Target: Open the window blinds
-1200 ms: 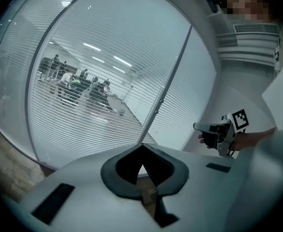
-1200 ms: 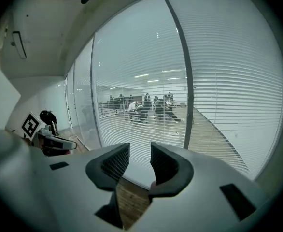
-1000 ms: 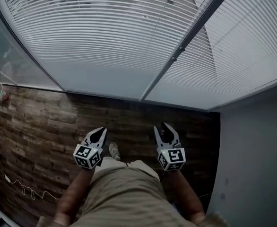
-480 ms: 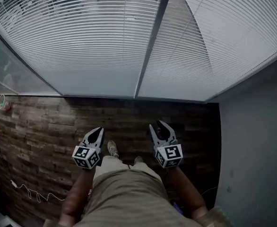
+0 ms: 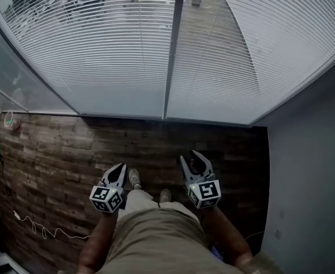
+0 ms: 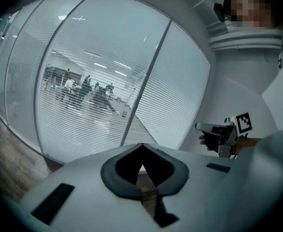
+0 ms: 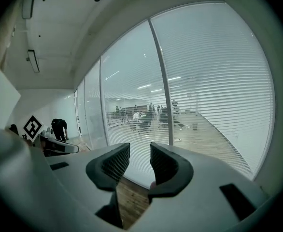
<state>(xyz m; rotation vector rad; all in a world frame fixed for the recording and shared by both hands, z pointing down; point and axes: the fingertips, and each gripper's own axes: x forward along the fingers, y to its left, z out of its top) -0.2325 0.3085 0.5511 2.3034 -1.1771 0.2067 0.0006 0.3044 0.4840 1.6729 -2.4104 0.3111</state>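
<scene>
The window blinds (image 5: 116, 44) hang down over both glass panes, either side of the dark mullion (image 5: 170, 56), reaching the sill line above the wood-plank floor (image 5: 59, 147). Their slats sit flat enough that I can see an office with people through them, so they may already count as open by tilt, or they may be down and waiting to be raised. I can't make out a cord or wand. I hold both grippers low at my waist, well short of the blinds: the left gripper (image 5: 122, 166) pressed together on nothing, the right gripper (image 5: 190, 157) spread and empty.
</scene>
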